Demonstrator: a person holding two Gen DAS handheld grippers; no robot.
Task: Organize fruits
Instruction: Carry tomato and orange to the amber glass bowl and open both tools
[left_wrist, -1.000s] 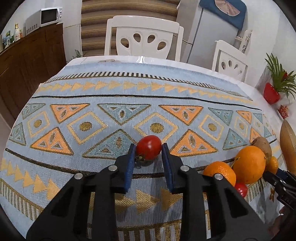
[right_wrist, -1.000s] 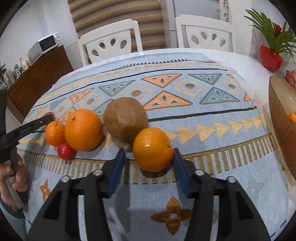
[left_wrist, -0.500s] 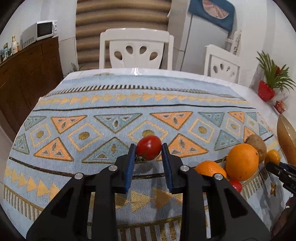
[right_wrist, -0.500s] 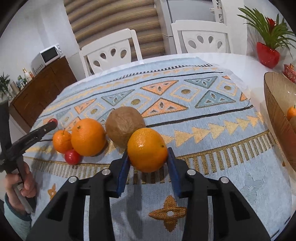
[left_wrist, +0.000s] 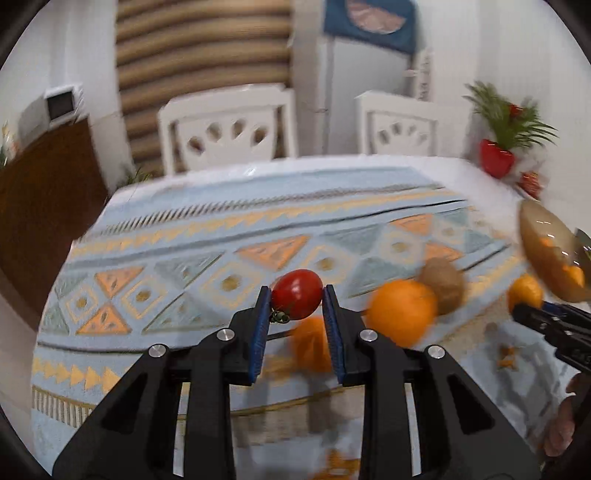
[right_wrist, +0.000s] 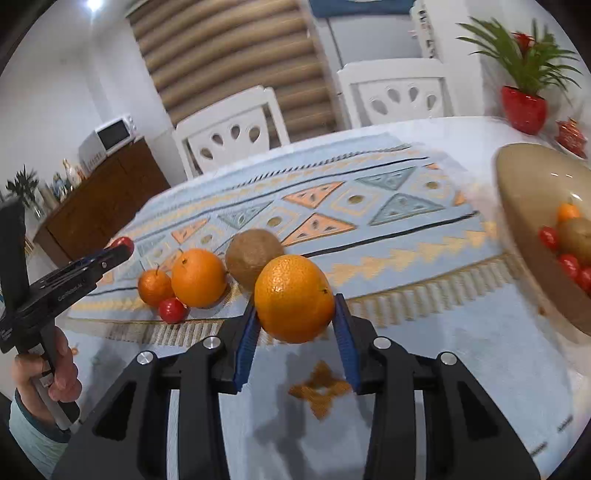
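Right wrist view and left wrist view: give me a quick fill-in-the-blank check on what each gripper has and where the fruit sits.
1. The right gripper is shut on an ____.
2. The left gripper is shut on a red ____.
3. The brown bowl lies to the ____ of the held fruit in the right wrist view.
4. The kiwi on the cloth is ____ in colour.

Missing words: orange; tomato; right; brown

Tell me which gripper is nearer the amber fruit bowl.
Right. The right gripper, shut on an orange, is beside the bowl. The left gripper, holding a tomato, sits farther away, beyond the fruit cluster.
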